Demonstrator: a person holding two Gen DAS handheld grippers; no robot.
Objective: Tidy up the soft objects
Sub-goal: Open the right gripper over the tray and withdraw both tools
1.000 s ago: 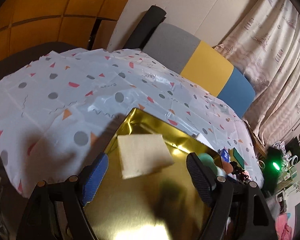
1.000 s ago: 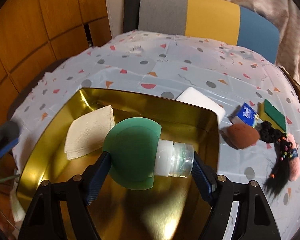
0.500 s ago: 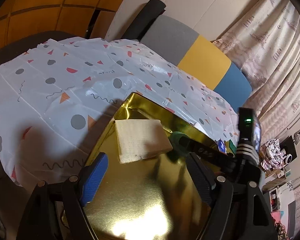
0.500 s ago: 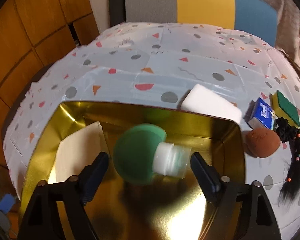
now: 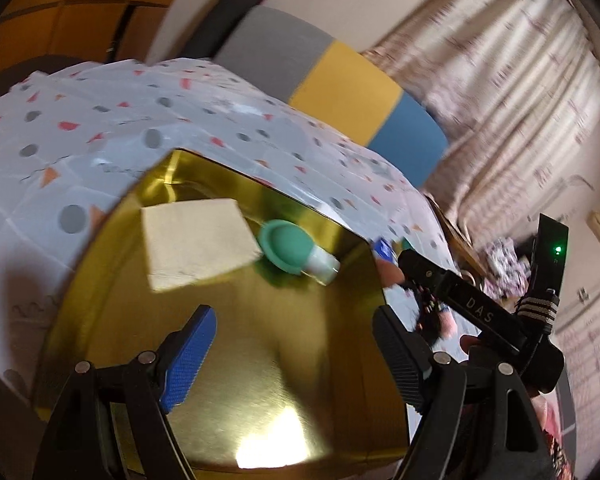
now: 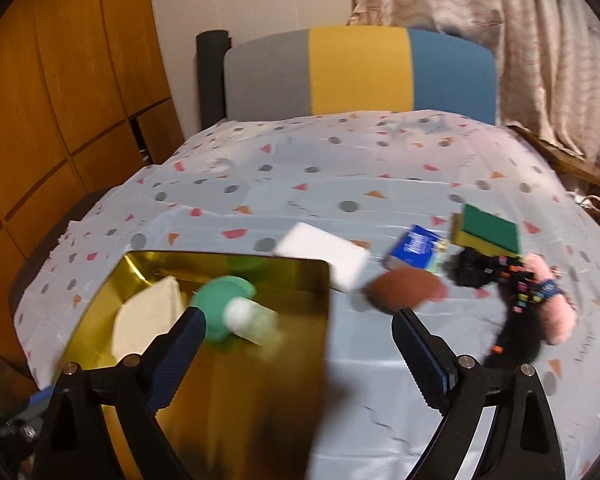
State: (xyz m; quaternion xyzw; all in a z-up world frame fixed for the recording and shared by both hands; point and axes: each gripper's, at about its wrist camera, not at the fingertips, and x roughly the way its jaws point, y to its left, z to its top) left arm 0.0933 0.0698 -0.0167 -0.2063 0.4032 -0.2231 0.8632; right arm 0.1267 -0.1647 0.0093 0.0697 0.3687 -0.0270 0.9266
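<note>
A gold tray (image 5: 260, 380) (image 6: 292, 276) lies on the patterned tablecloth. In it lie a beige folded cloth (image 5: 196, 244) (image 6: 148, 320) and a green silicone cup with a clear bottle end (image 5: 296, 250) (image 6: 228, 308). My left gripper (image 5: 296, 352) is open and empty above the tray. My right gripper (image 6: 300, 360) is open and empty, over the tray's right edge; its body shows in the left wrist view (image 5: 476, 304). Outside the tray lie a white sponge (image 6: 324, 256), a brown puff (image 6: 404, 290), a blue tissue pack (image 6: 416, 248), a green-yellow sponge (image 6: 488, 230), a black hair piece (image 6: 500, 280) and a pink fluffy item (image 6: 556, 312).
A chair back in grey, yellow and blue (image 6: 360, 72) stands behind the table. Wooden panels (image 6: 60, 100) are on the left, curtains (image 6: 520, 32) on the right.
My right gripper has let go of the green cup, which now lies in the tray, and has pulled back and to the right. My left gripper has drawn back slightly.
</note>
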